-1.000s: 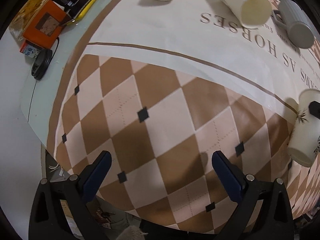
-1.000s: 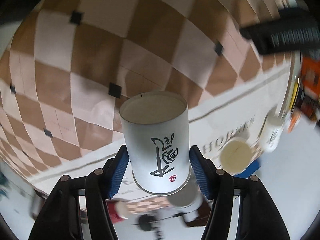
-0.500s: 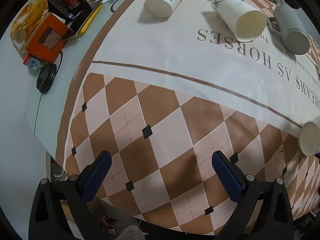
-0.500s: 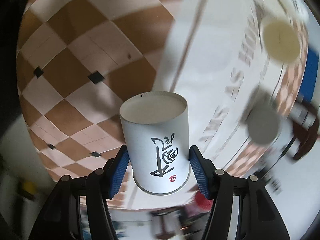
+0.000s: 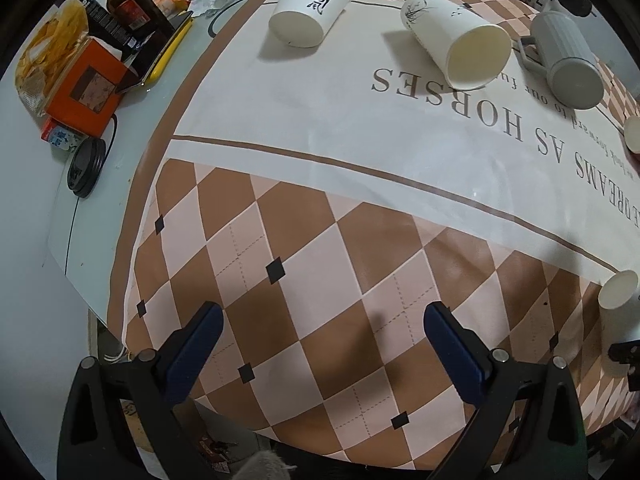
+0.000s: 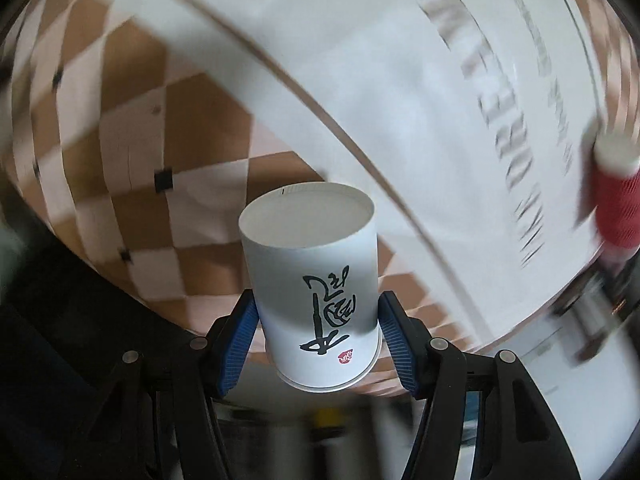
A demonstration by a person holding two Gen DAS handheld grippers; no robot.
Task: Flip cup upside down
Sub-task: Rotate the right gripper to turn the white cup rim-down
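My right gripper is shut on a white paper cup with black calligraphy. It grips the cup near its rolled rim, so the flat base points away from me, above the checkered tablecloth. The background is motion-blurred. In the left wrist view the same cup shows at the far right edge, held above the cloth. My left gripper is open and empty over the brown and pink checks near the table's front edge.
On the cloth's white band at the back lie a calligraphy paper cup, an orchid-print paper cup and a grey ribbed mug. An orange box, a bottle and a black lid sit left. A red cup shows right.
My right gripper has kept swinging round with the cup in it; the table sweeps across its view. In the left view the held cup moved lower and further right. The left gripper drew back.
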